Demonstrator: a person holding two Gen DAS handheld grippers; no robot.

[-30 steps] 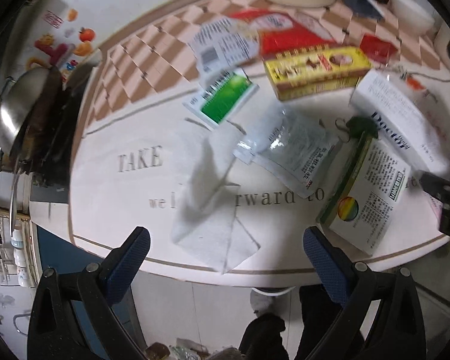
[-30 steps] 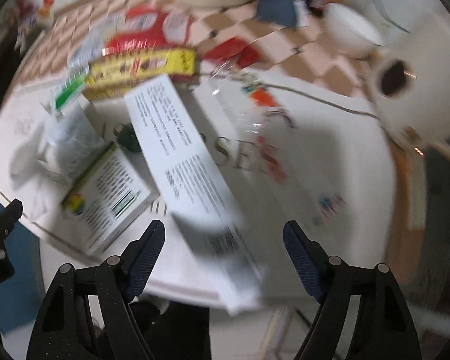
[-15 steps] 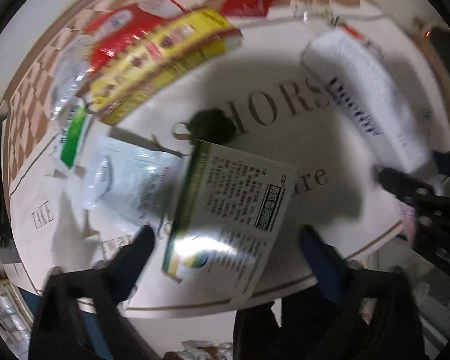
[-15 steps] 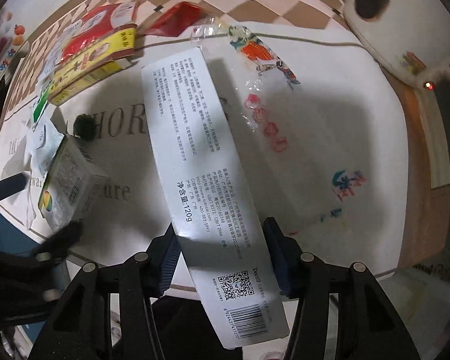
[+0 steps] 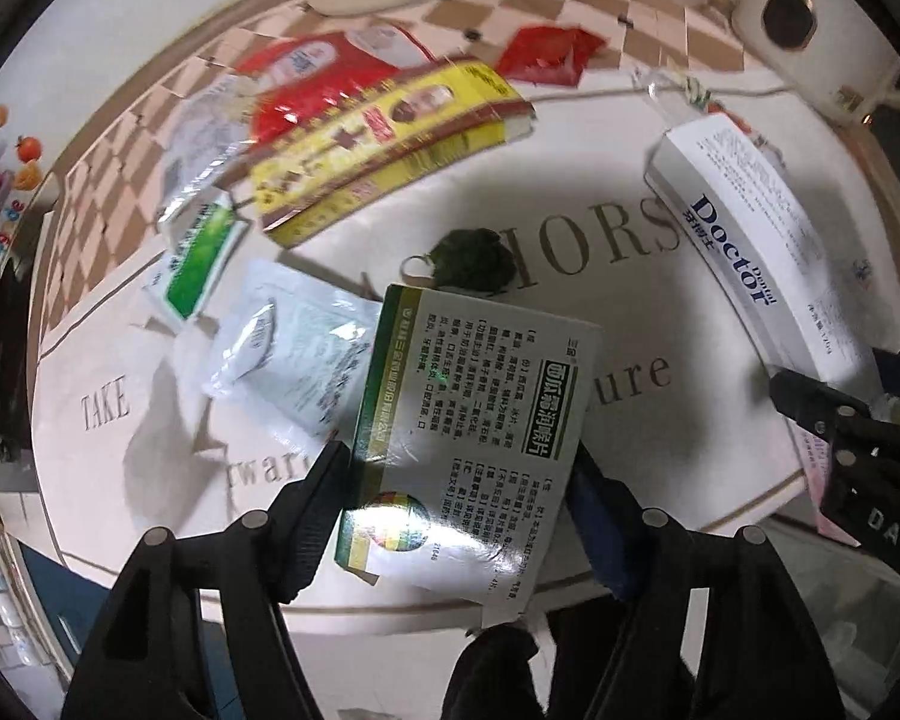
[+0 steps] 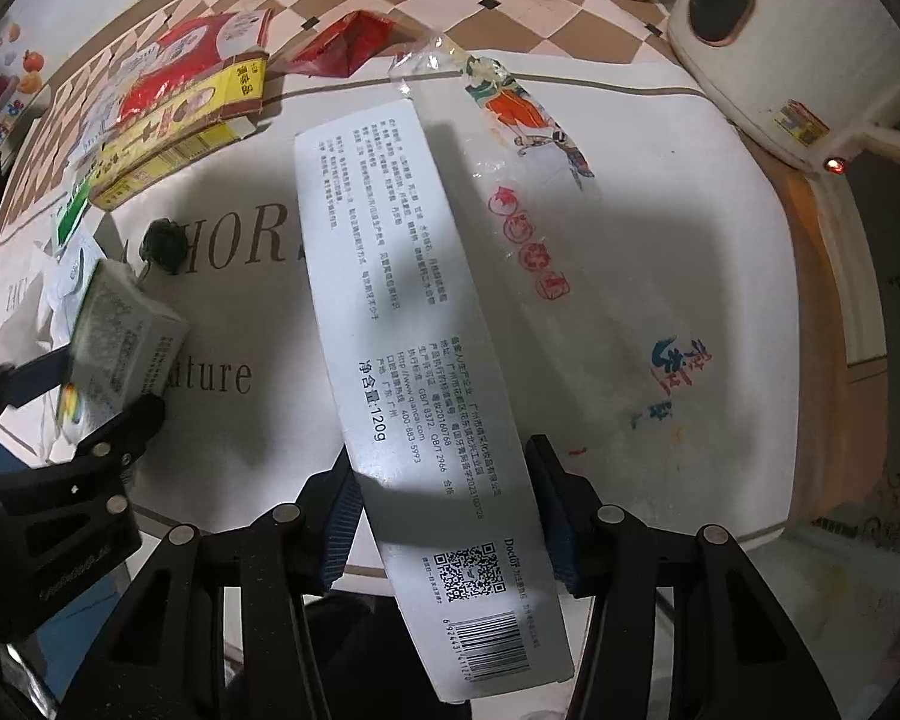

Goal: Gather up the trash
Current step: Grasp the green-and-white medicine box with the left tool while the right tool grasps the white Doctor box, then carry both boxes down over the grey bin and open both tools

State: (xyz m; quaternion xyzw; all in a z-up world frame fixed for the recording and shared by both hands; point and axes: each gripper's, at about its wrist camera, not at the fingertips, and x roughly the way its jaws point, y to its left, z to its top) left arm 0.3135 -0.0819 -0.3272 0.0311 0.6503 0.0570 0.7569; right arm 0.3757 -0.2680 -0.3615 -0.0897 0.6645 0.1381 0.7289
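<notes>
Round bench, littered with wrappers. Long white toothpaste carton runs straight out from the right gripper, long axis in line with the fingers, which are clenched on its near end; far end angles over the bench toward a clear printed wrapper. Left gripper grasps the smaller green-edged lozenge box the same way, beside a white sachet. Both pieces look ready to carry off; bin not in view

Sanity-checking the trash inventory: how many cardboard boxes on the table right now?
3. Green-edged medicine box in the left gripper; long white toothpaste box in the right gripper; yellow box lying further back. Others may be hidden under wrappers.
</notes>
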